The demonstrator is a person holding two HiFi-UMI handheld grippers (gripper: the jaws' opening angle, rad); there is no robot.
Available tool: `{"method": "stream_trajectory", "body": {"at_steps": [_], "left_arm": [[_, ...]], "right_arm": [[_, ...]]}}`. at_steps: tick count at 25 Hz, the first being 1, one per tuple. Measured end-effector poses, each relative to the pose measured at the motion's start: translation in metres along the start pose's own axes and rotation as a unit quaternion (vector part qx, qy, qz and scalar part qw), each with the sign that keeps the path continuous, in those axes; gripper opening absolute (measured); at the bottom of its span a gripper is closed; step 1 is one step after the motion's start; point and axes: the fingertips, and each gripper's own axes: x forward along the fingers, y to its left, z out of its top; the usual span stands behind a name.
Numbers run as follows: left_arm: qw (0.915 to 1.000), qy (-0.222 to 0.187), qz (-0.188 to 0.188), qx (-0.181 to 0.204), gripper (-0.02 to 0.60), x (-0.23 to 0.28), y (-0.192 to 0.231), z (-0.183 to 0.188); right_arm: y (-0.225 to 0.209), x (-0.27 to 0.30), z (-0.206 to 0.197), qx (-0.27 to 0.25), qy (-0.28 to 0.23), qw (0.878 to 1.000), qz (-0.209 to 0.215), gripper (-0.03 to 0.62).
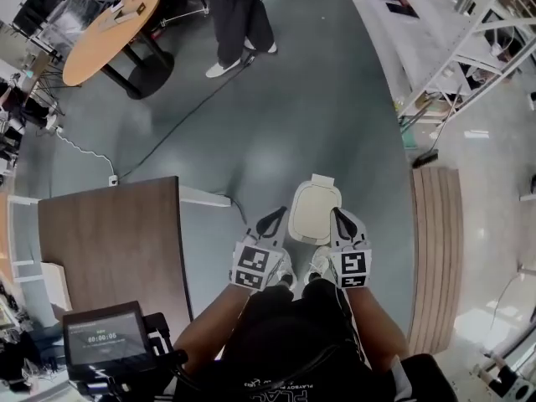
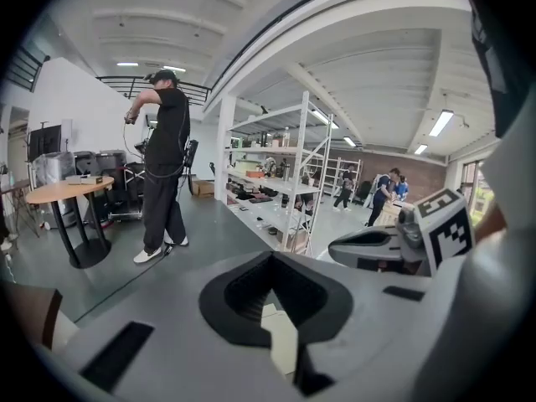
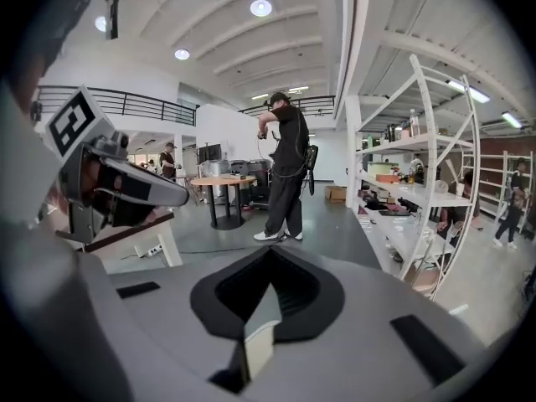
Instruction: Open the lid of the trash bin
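A cream trash bin (image 1: 315,212) with its lid down stands on the grey floor just ahead of my feet. My left gripper (image 1: 272,221) hangs just left of the bin and my right gripper (image 1: 342,219) just right of it, both above the bin's near half and touching nothing. Both are shut and hold nothing. In the left gripper view the jaws (image 2: 272,308) meet, with a sliver of the cream bin (image 2: 280,342) showing below them. The right gripper view shows the same sliver of bin (image 3: 258,350) under its gripper (image 3: 266,308).
A brown desk (image 1: 117,241) stands at my left, with a screen device (image 1: 102,342) near its front corner. A person (image 1: 239,15) stands farther ahead beside a round wooden table (image 1: 109,32). A cable (image 1: 184,120) crosses the floor. A slatted wooden platform (image 1: 435,249) and white shelving (image 1: 469,40) lie to the right.
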Motion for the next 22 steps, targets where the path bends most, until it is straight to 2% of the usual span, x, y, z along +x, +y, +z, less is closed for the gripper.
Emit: {"method": "stream_trajectory", "body": {"at_steps": [2,7,10,14,22], "left_arm": [[0.9999,0.011,0.0,-0.01,0.0,0.014,-0.001,-0.012],[0.9986,0.034,-0.005,-0.04,0.0,0.055,-0.011,-0.051],[0.9978,0.05,-0.002,-0.043,0.0,0.067,-0.005,-0.072],[0.9964,0.069,0.002,-0.049,0.0,0.085,0.002,-0.109],[0.991,0.108,0.003,-0.078,0.0,0.109,0.006,-0.184]], "right_arm": [[0.0,0.01,-0.005,-0.005,0.004,1.0,0.016,0.0],[-0.017,0.017,-0.035,-0.005,0.025,0.999,0.023,0.0],[-0.016,0.024,-0.056,-0.006,0.041,0.999,0.032,0.0],[-0.017,0.03,-0.103,-0.003,0.074,0.996,0.046,0.0],[0.014,0.04,-0.192,0.055,0.144,0.986,0.063,0.0]]}}
